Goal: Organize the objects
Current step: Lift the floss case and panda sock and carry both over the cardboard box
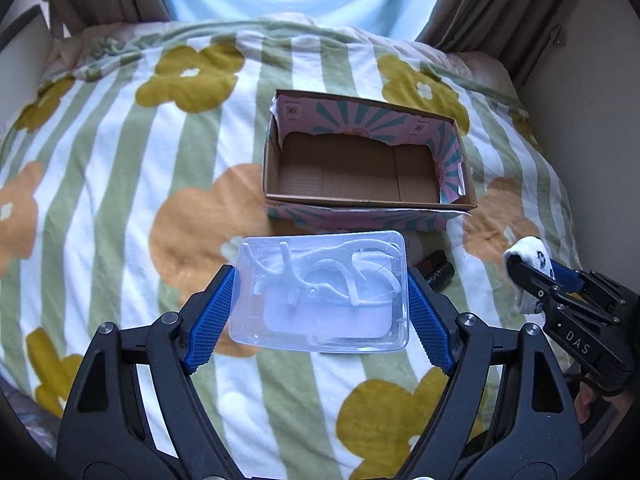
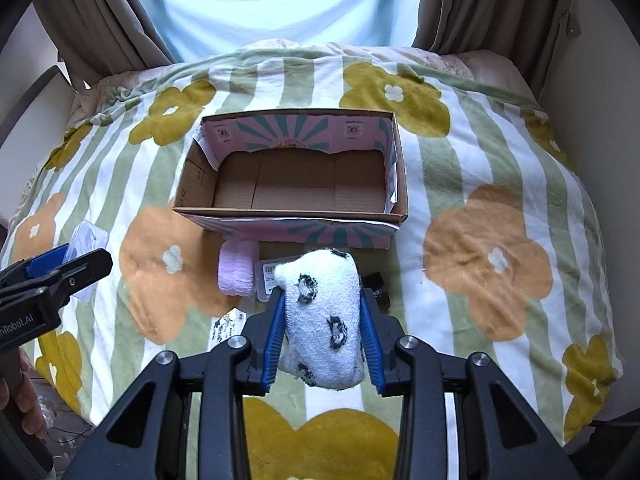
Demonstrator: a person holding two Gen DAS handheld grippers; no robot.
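On the left, the left claw (image 1: 320,304) is clamped across a clear, flat plastic case of white floss picks (image 1: 322,294), blue pads pressing both short edges, the case held above the striped, flower-print bed cover (image 1: 120,160). Ahead and a little right of it sits the open cardboard box with pink-and-teal sunburst sides (image 1: 368,216), nothing inside as far as these views show.

Moving to the middle, loose items lie on the bed just in front of the box: a pale pink fabric roll (image 2: 237,273), a small flat grey packet (image 2: 265,280), some dark wrapped pieces (image 2: 378,286).

Over on the right, the right claw (image 2: 323,322) grips a fluffy white rolled sock with black markings (image 2: 326,320), squeezed between both pads, lifted near the box's front wall.

Both loads look ready for the drop, I'd say. To do it well: bring each claw over the front wall, one at a time so they don't collide, lower inside before letting go. That slick case could slide or tip, so keep it level; the sock is soft and should land without fuss.
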